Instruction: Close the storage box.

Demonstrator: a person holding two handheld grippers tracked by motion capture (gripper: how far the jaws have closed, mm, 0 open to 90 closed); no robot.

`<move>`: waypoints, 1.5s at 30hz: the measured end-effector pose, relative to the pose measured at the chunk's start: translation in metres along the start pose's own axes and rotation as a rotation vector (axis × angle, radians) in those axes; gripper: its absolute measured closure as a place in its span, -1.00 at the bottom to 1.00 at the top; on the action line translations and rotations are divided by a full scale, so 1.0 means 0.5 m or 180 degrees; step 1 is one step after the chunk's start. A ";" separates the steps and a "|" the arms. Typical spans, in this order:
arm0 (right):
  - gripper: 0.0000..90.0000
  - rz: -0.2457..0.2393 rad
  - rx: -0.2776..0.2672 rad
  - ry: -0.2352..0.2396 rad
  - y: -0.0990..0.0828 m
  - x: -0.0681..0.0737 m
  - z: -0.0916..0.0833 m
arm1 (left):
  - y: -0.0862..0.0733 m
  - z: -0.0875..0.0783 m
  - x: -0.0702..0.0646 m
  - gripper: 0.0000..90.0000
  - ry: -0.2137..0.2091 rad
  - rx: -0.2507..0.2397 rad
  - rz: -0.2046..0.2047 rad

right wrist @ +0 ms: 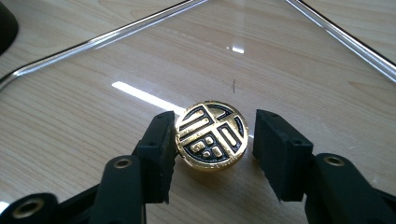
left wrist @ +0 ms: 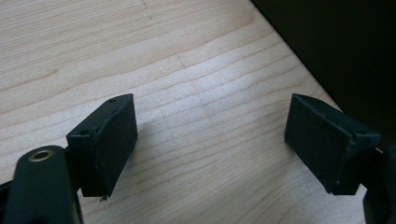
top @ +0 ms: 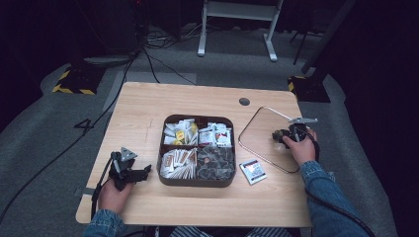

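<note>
The knob (right wrist: pixel 211 136) sits on the glass lid (top: pixel 257 136), right of the tray (top: pixel 197 180) (packet (top: pixel 252 171) in front).

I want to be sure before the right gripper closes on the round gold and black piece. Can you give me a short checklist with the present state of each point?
1. Gold and black knob sits between the jaws of the right gripper: ok.
2. Both pads press on it: not ok; one pad is at its edge, the other stands apart with a gap.
3. Knob rests on the clear lid with the metal rim: ok; whether it is fixed to it: cannot tell.
4. Left gripper is open, holding nothing, over bare table: ok.
5. Sachet and tray lie apart from the lid: ok.
</note>
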State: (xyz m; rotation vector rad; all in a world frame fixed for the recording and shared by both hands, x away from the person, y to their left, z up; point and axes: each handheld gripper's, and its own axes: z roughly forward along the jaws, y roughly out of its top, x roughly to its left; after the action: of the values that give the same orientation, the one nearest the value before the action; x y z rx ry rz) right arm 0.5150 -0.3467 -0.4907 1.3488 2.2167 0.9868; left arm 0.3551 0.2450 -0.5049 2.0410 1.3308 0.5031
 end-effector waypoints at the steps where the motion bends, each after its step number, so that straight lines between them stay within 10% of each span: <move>1: 0.13 -0.0032 0.0004 -0.0012 0.000 0.001 0.000 | 0.000 0.000 0.000 -0.61 0.0001 0.0001 0.0000; 11: 0.29 -0.0270 0.0020 -0.0072 -0.001 0.011 0.001 | 0.000 0.000 0.000 -0.61 0.0000 -0.0001 -0.0001; 45: 0.30 -0.0091 -0.0196 0.0035 0.057 0.014 -0.091 | 0.000 0.000 0.000 -0.61 0.0000 -0.0001 -0.0001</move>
State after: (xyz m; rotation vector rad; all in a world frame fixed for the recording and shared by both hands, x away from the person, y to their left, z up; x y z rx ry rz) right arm 0.5013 -0.3490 -0.4384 1.2844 2.1890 1.0458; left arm 0.3551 0.2450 -0.5049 2.0405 1.3310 0.5033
